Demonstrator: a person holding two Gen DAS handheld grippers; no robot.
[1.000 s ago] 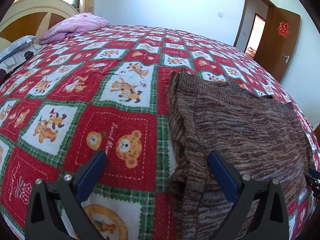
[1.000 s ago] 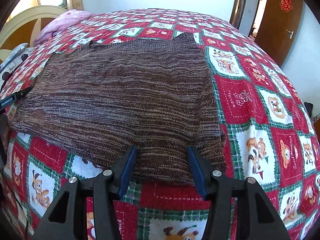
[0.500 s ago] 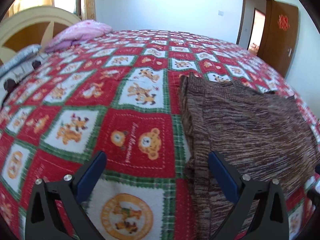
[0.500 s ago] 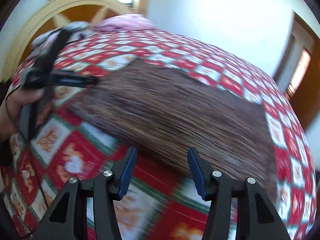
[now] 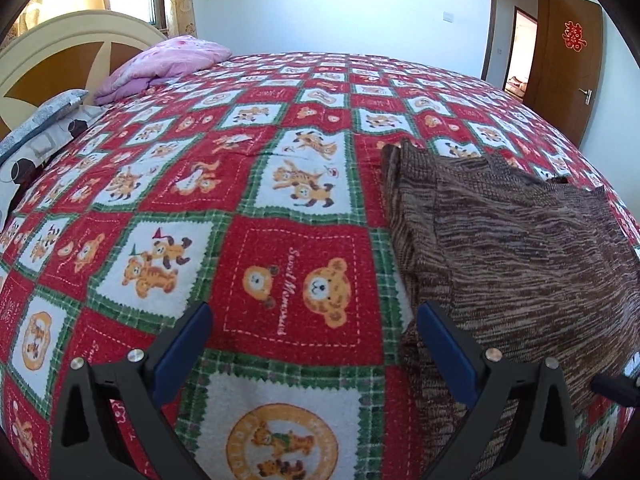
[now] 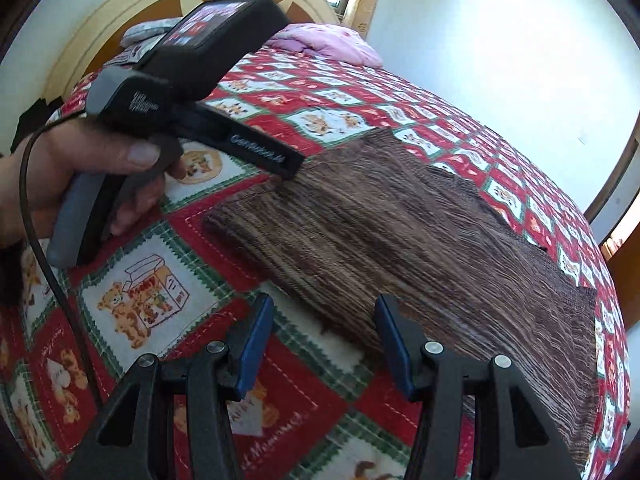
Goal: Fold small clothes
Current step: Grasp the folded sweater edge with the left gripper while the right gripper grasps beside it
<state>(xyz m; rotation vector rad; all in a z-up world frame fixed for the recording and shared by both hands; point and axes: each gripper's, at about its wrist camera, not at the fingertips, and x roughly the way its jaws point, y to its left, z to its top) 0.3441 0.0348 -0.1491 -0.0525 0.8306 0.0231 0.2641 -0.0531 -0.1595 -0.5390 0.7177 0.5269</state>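
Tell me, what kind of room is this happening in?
Most likely a home bedroom. A large bed with a teddy-bear quilt fills the view, a curved headboard and a pink pillow sit at its far end, and a wooden door stands open.

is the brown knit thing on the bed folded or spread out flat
Folded at least once: the brown knit garment shows doubled layers along its left edge in the left wrist view. It lies on the bear-print bedspread, with neither tool gripping it.
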